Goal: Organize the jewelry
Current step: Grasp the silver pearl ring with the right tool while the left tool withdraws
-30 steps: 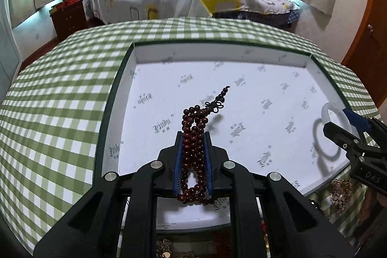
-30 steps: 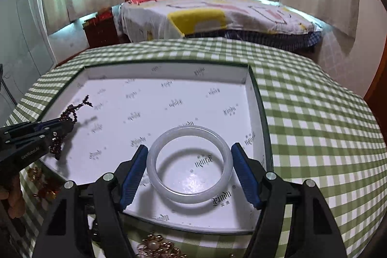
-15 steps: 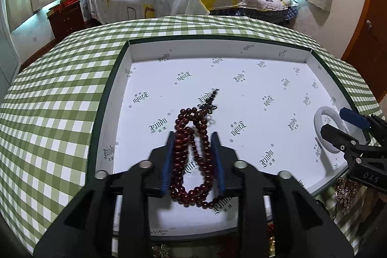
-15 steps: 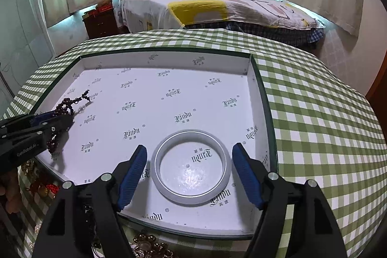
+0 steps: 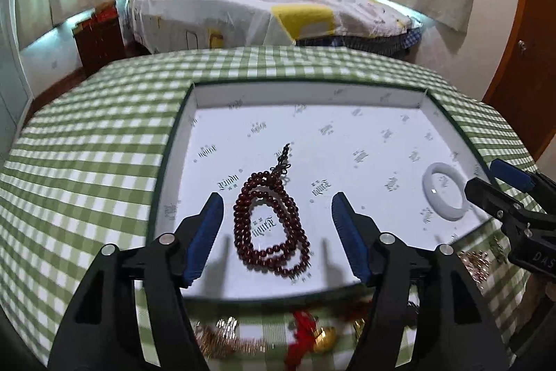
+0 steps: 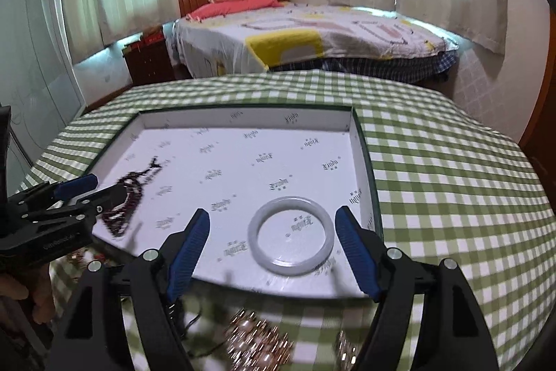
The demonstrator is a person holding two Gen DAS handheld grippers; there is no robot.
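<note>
A big table wears a green and white checked cloth [image 5: 87, 169]. On it sits a wide, flat box [image 5: 175, 141] with dark green edges and white paper inside with small printed words.

A string of dark red round beads [image 5: 269, 221] lies in loops on the paper, near the front of the box, with a black knotted cord at its far end. The left gripper [image 5: 276, 232] has its blue pads on each side of the beads, not touching, and its jaws are opening.

A smooth, pale white bangle [image 6: 291, 234] lies flat near the box's right wall. The right gripper [image 6: 271, 249] stands wide apart around it, with gaps on both sides.

Shiny gold jewelry [image 6: 257, 343] lies blurry on the cloth in front.
</note>
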